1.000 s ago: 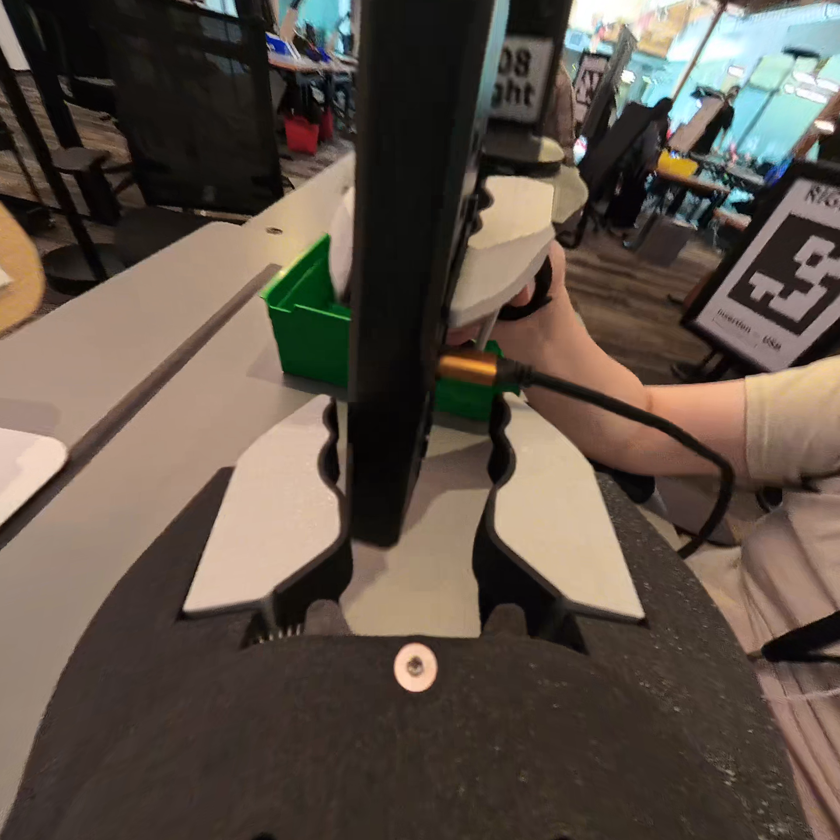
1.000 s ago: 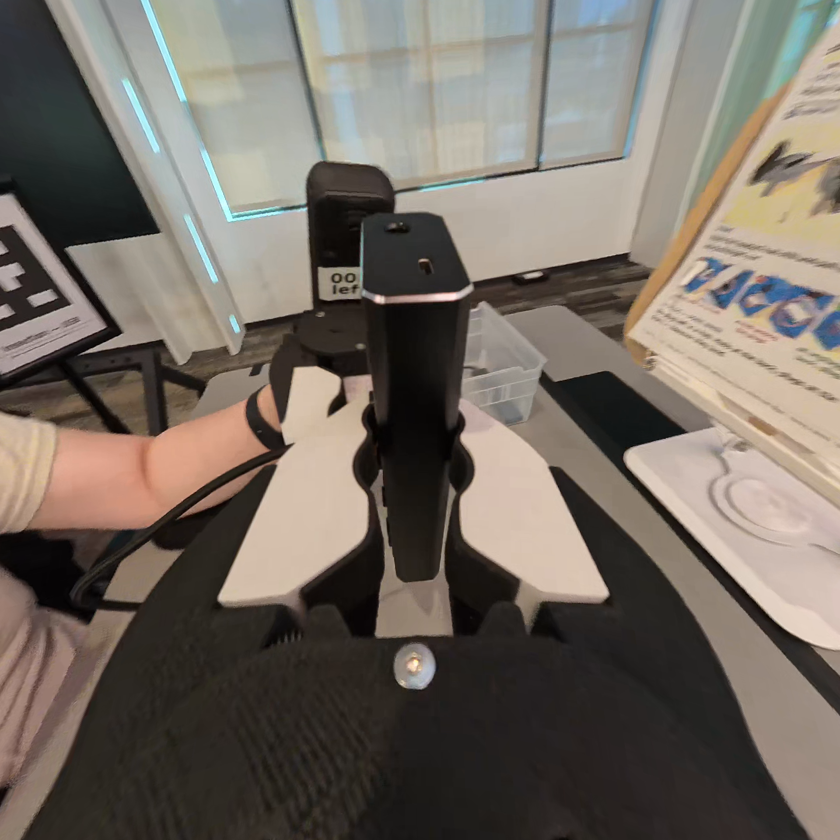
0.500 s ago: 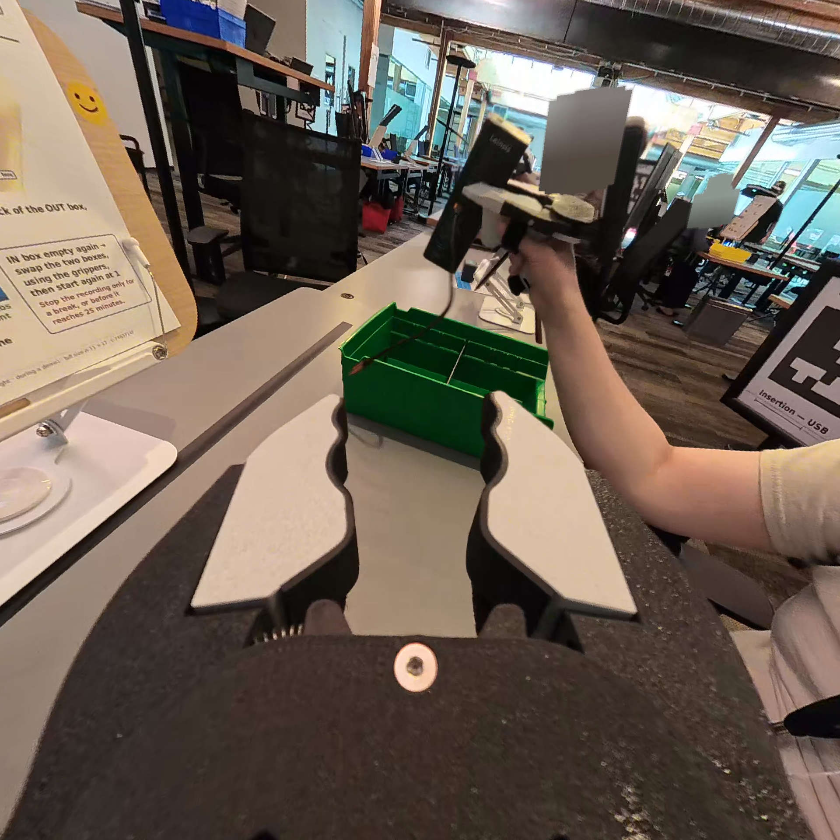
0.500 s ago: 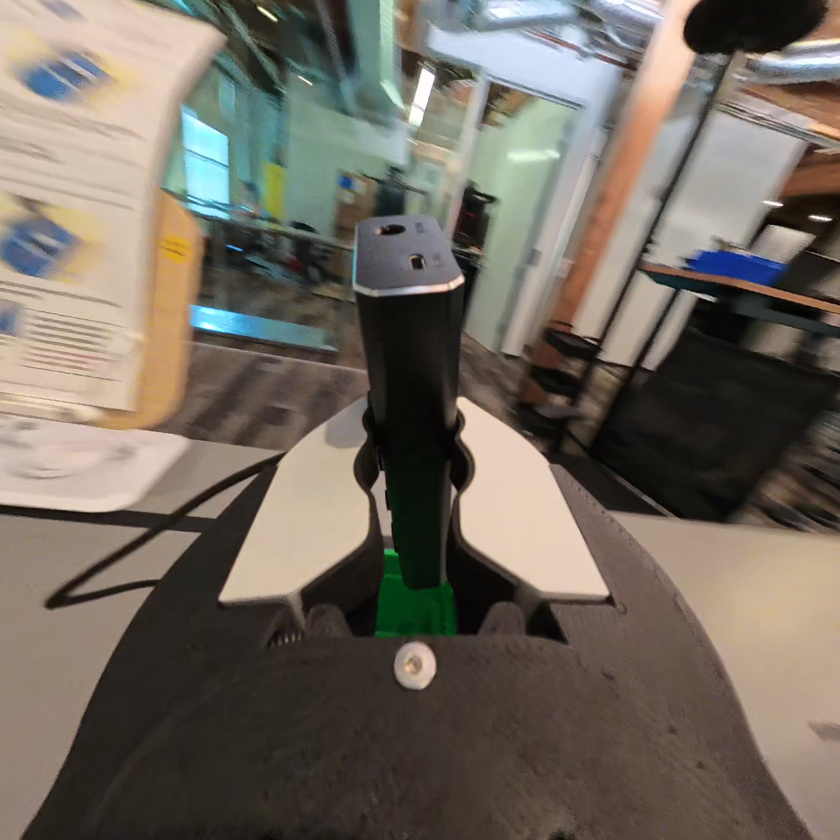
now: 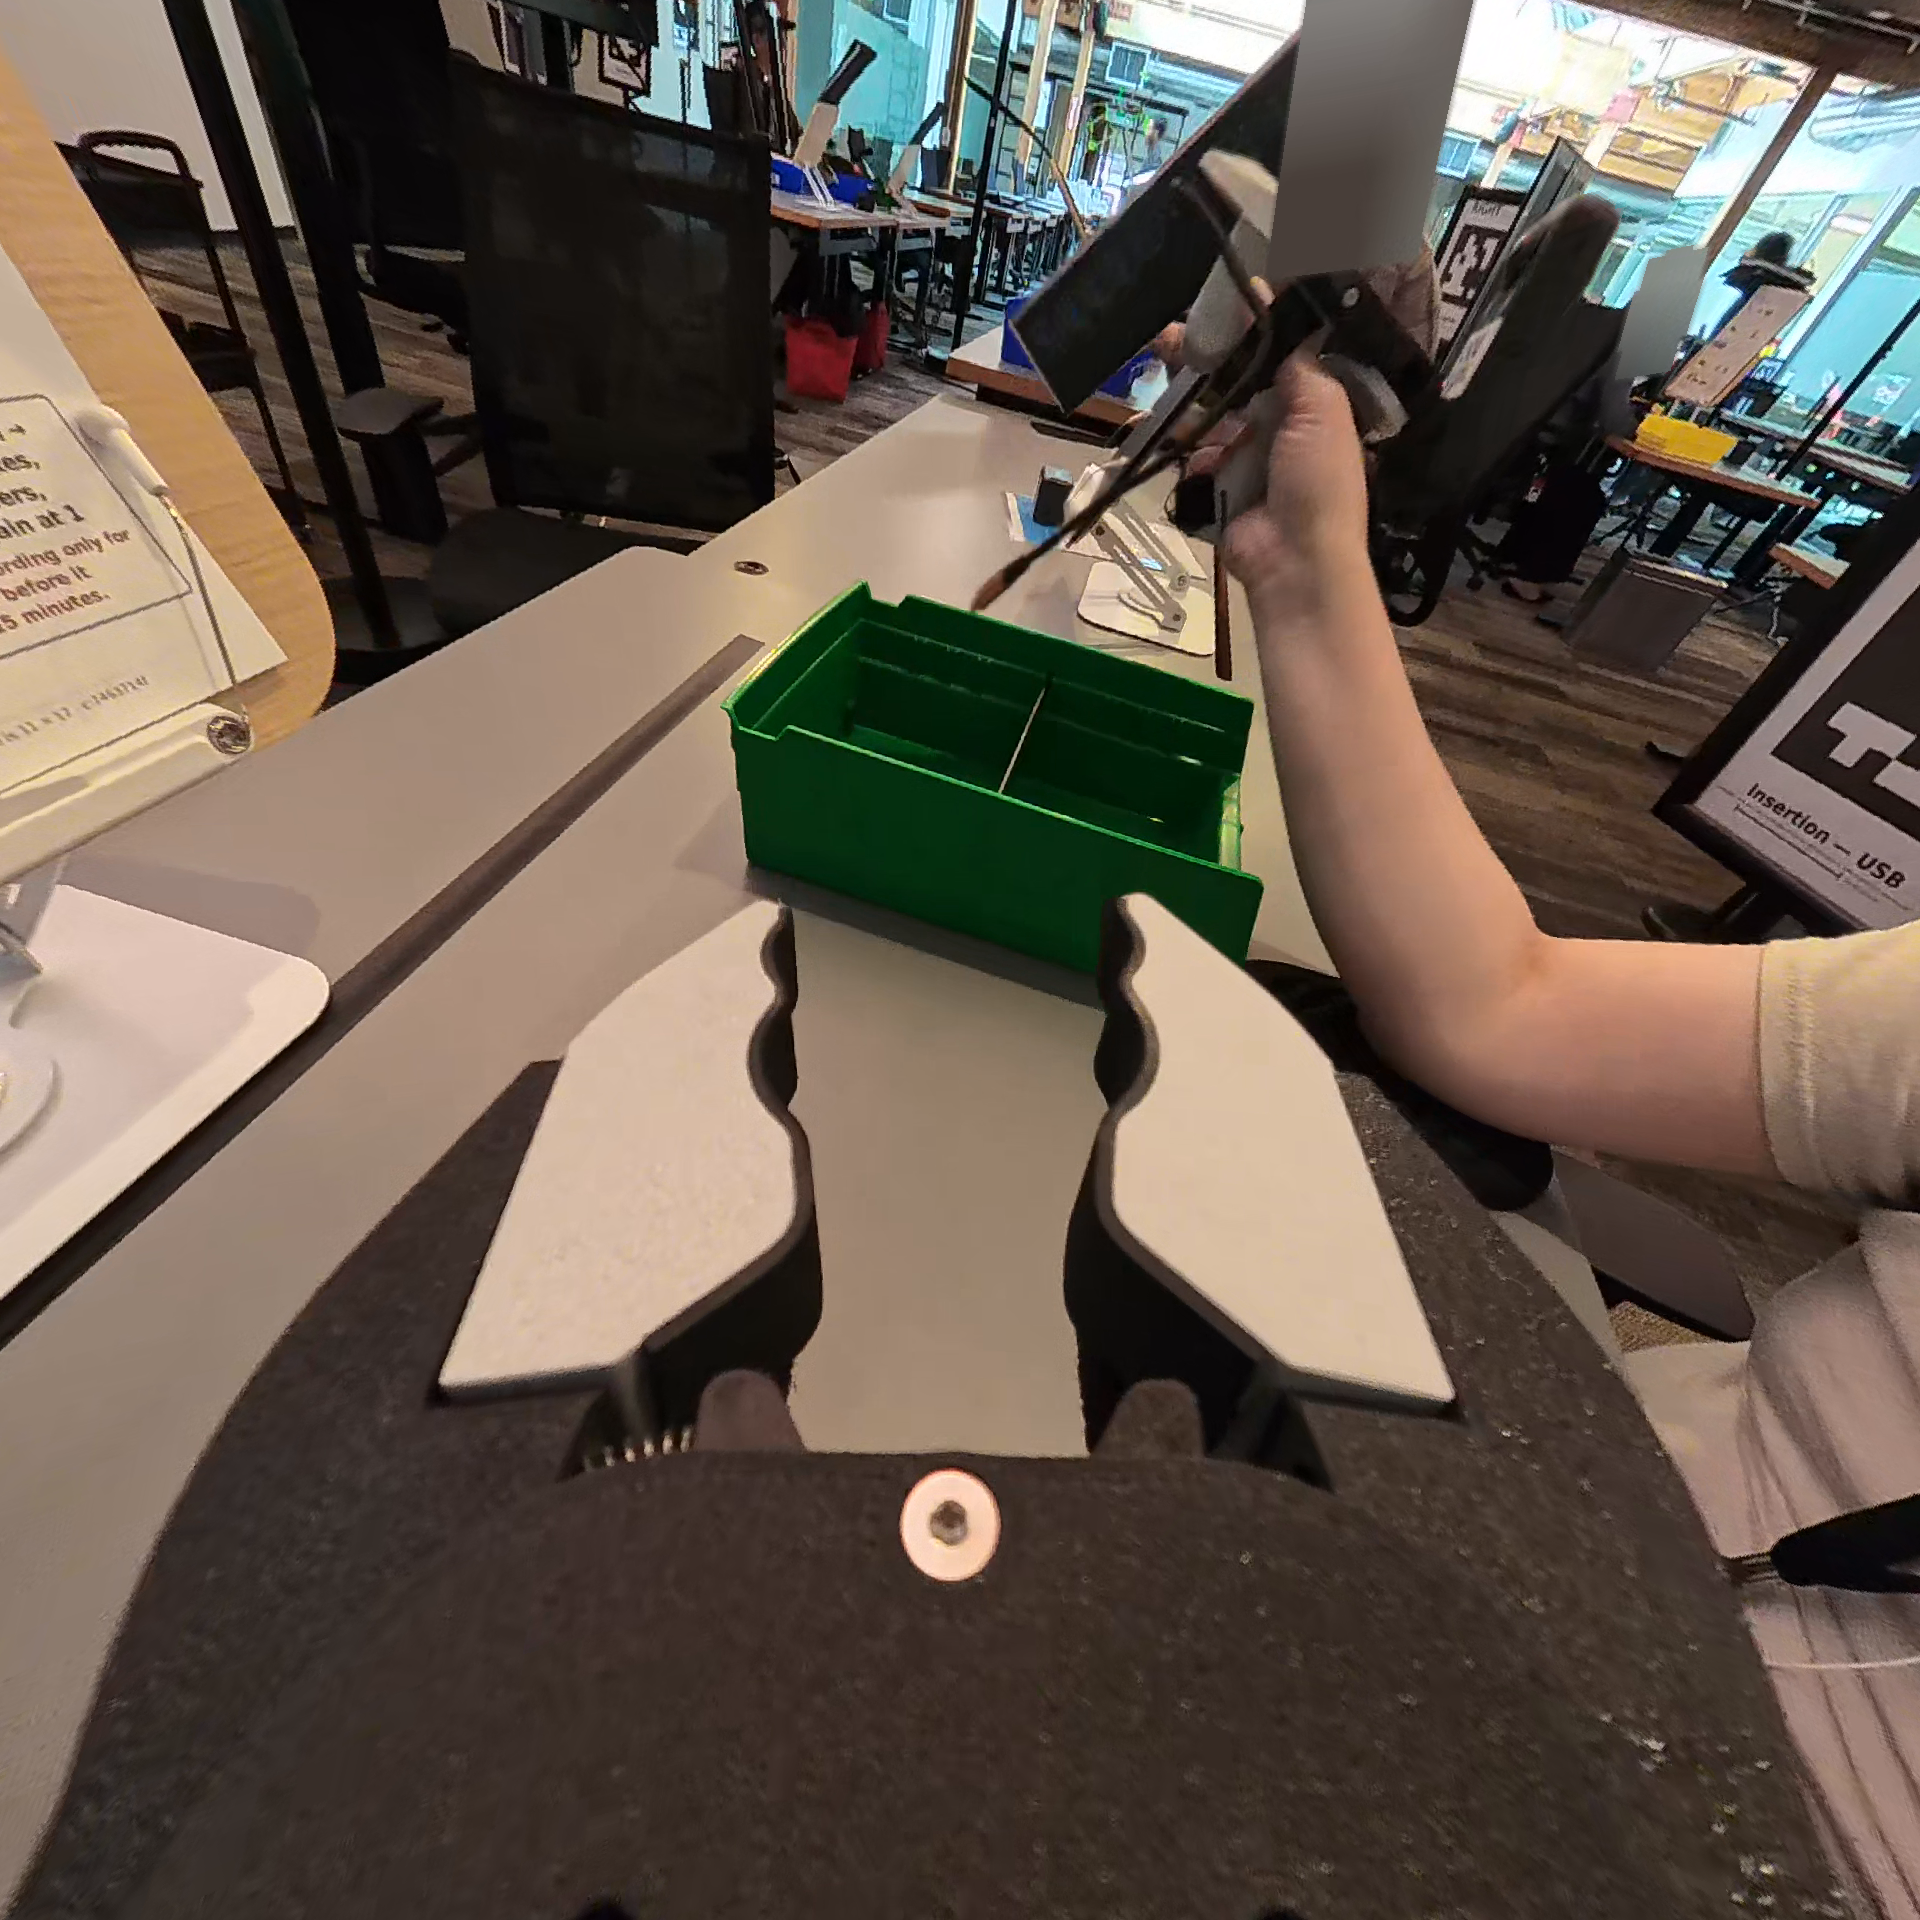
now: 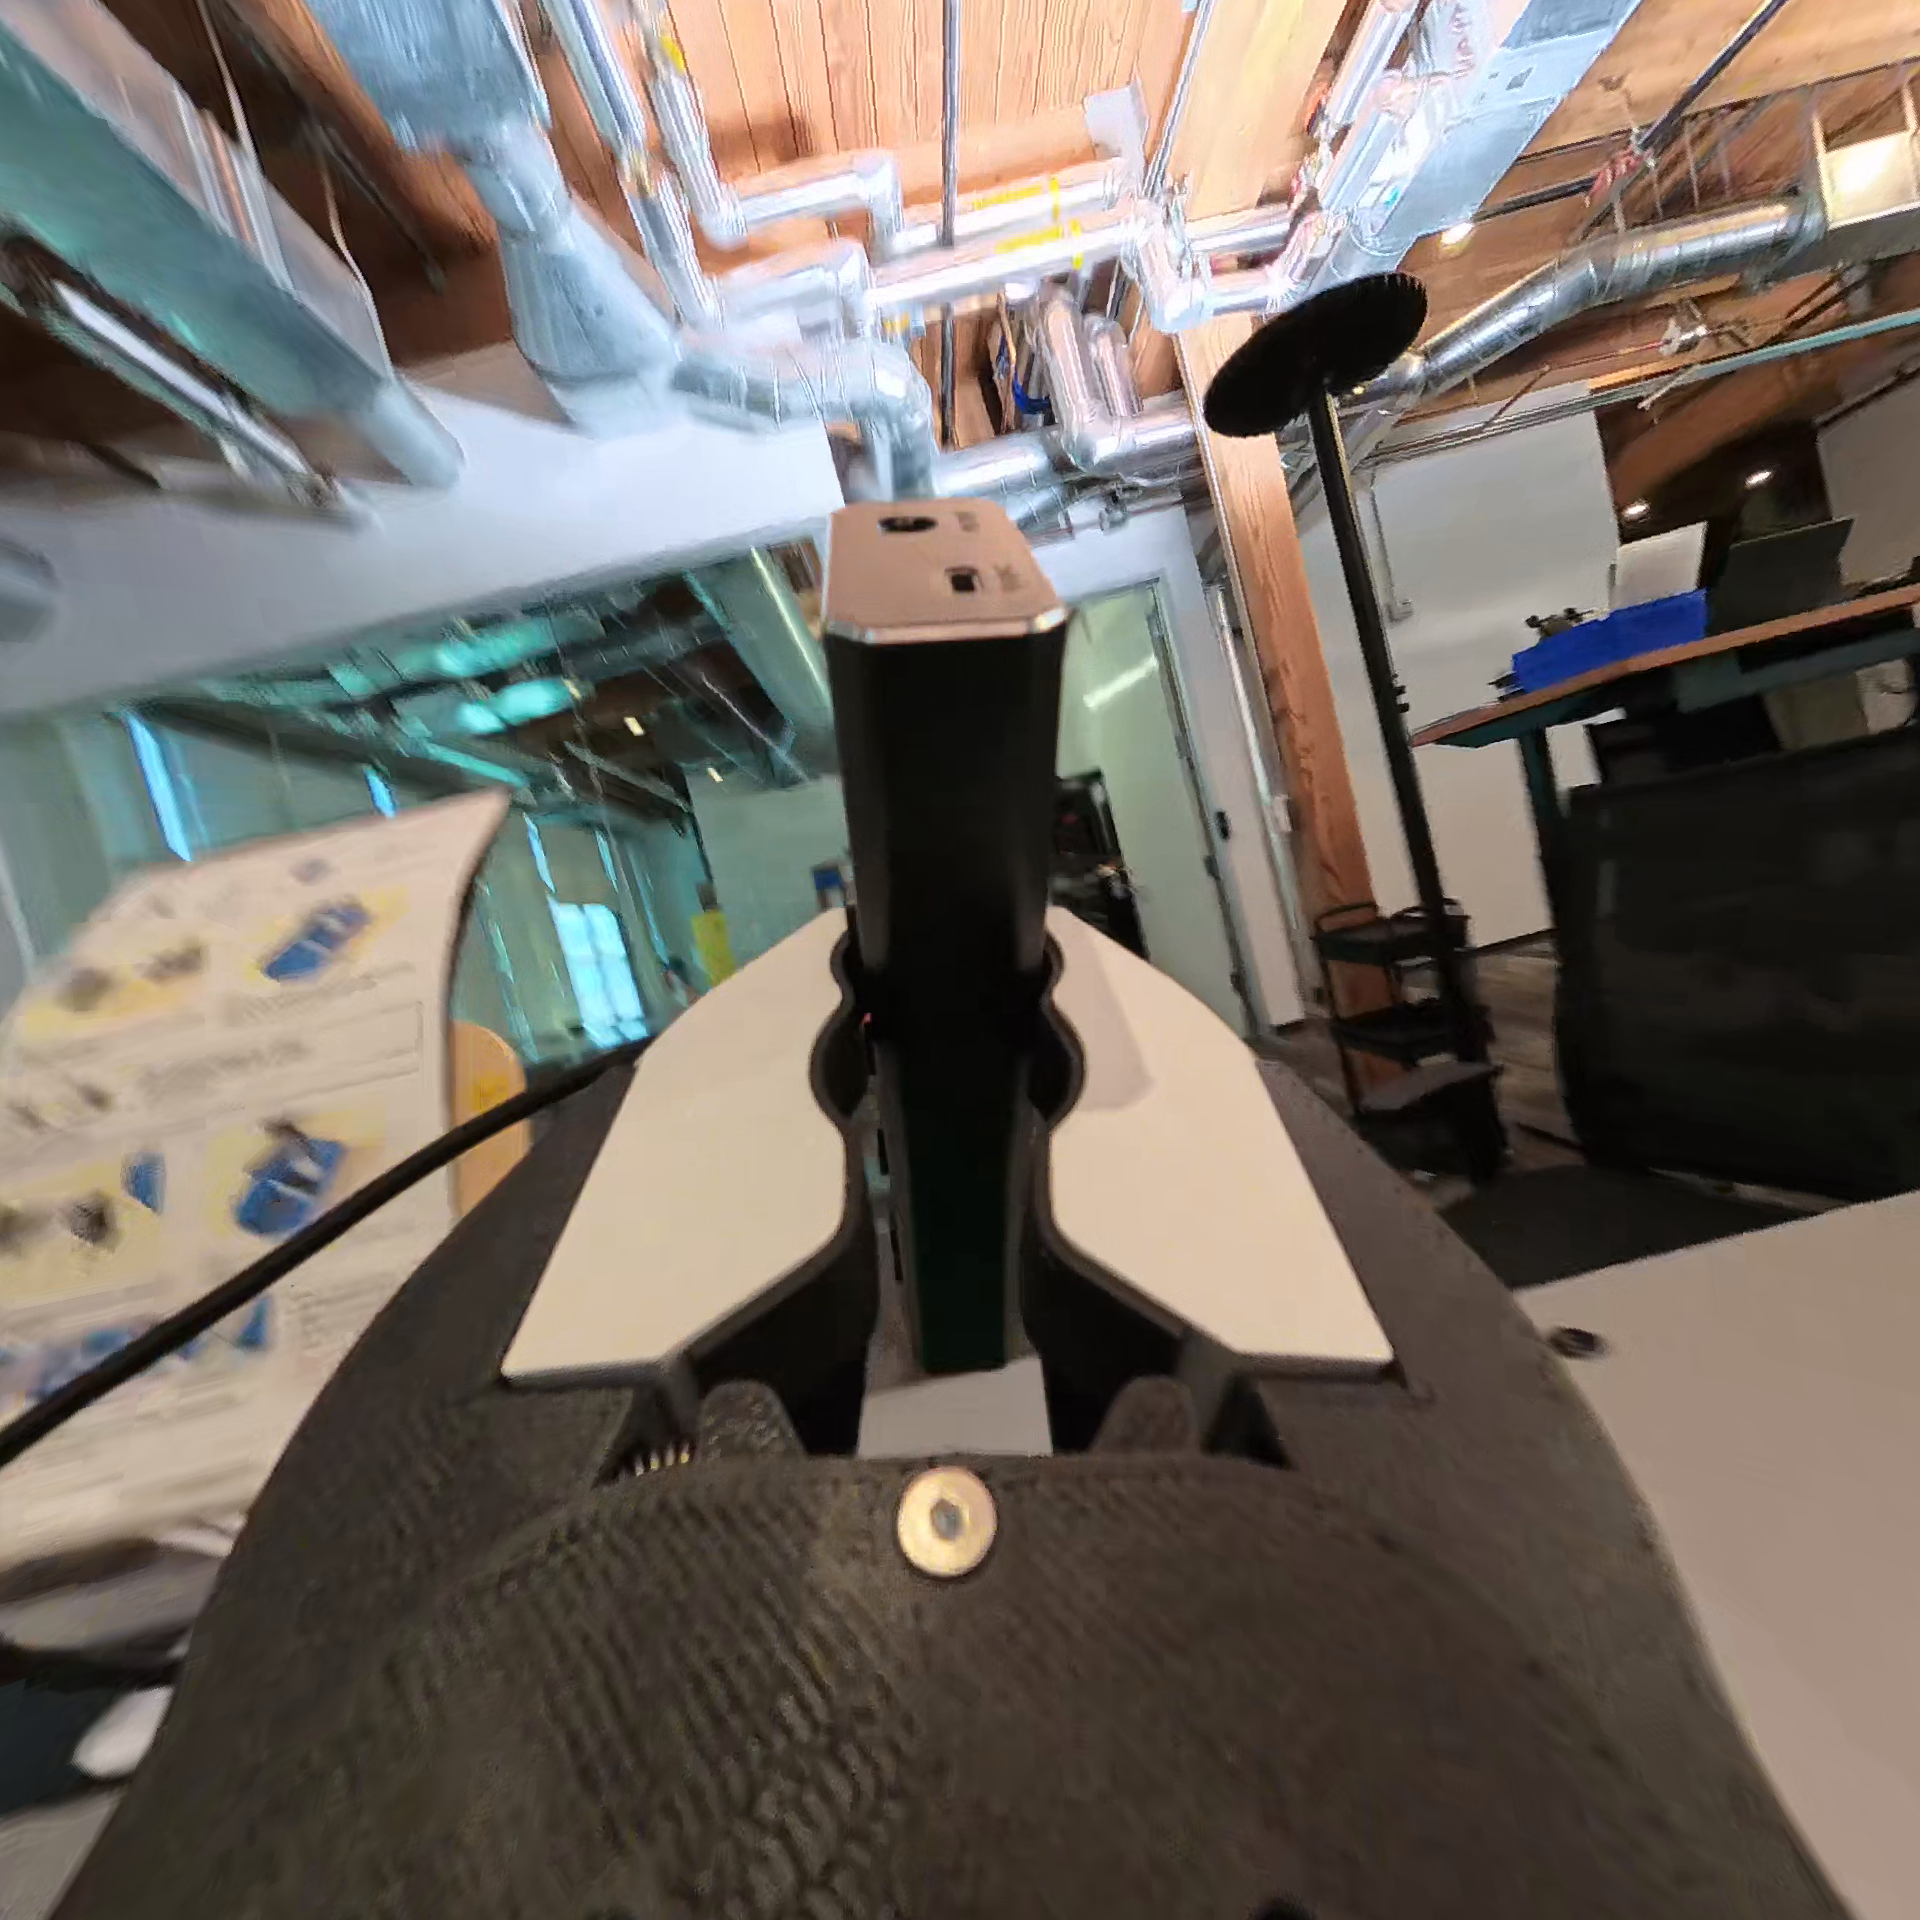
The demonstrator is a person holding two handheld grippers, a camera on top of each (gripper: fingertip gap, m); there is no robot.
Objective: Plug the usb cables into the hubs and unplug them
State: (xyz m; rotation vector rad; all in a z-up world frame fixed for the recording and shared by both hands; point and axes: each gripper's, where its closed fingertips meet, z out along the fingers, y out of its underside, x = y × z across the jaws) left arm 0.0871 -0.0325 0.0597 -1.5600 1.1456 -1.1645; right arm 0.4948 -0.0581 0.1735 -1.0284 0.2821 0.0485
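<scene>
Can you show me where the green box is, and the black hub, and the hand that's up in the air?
green box (image 5: 914, 831), left wrist view, on its front wall.
black hub (image 6: 951, 790), right wrist view, on its upper body.
hand (image 5: 1294, 488), left wrist view, on its back.

Left hand-held gripper (image 5: 945, 935) gapes; right hand-held gripper (image 6: 948, 971) raised, clamped.

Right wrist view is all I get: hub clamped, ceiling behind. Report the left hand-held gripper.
Observer: The left hand-held gripper is open and empty, low over the grey table.
Operator: Say what lies ahead of it.
Observer: A green bin, its divided compartments looking empty.
Operator: Now locate the cable's loose end.
Observer: The cable hangs below the hub, its plug end dangling free, seen just past the bin's far wall.
</scene>
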